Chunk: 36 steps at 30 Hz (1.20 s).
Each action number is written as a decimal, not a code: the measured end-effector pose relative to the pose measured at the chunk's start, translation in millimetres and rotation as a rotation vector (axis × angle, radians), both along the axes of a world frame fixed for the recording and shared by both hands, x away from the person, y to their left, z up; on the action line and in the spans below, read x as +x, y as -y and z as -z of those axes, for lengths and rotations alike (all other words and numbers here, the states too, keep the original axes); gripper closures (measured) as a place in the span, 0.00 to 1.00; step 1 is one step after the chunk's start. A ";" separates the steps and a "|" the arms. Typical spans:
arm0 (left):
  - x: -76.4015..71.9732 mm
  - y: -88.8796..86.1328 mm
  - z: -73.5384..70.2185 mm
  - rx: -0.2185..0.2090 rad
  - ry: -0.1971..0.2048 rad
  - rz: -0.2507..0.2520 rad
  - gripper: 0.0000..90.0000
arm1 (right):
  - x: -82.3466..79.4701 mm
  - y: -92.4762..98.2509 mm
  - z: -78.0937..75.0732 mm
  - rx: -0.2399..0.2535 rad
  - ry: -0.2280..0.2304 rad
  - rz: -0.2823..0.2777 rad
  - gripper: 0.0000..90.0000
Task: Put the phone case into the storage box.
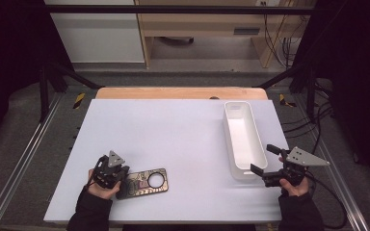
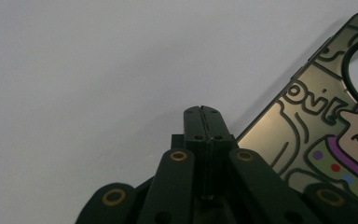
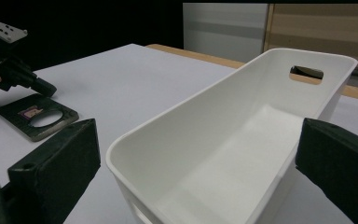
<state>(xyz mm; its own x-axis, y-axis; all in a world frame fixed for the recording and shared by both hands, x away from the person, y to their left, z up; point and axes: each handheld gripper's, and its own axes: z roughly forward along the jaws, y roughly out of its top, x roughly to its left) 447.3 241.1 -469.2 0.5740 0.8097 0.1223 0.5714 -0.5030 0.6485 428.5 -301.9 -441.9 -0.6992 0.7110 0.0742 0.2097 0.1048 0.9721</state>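
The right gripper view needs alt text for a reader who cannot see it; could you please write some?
An empty white bin sits between the wide-open black jaws of the right gripper, its far end wall pierced by a handle slot. Farther left on the white table, the left gripper is beside a dark phone case lying flat.

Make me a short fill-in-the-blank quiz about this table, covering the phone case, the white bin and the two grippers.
1. The jaws of the left gripper are ____.
2. The white bin has ____ inside it.
3. The phone case lies flat beside the ____ gripper.
4. The jaws of the right gripper stand on either side of the bin's near ____.

Missing words: shut; nothing; left; end
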 end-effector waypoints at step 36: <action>3.1 21.3 -57.1 -0.162 0.072 0.287 0.34 | -0.2 0.3 -0.1 0.001 0.002 -0.002 0.00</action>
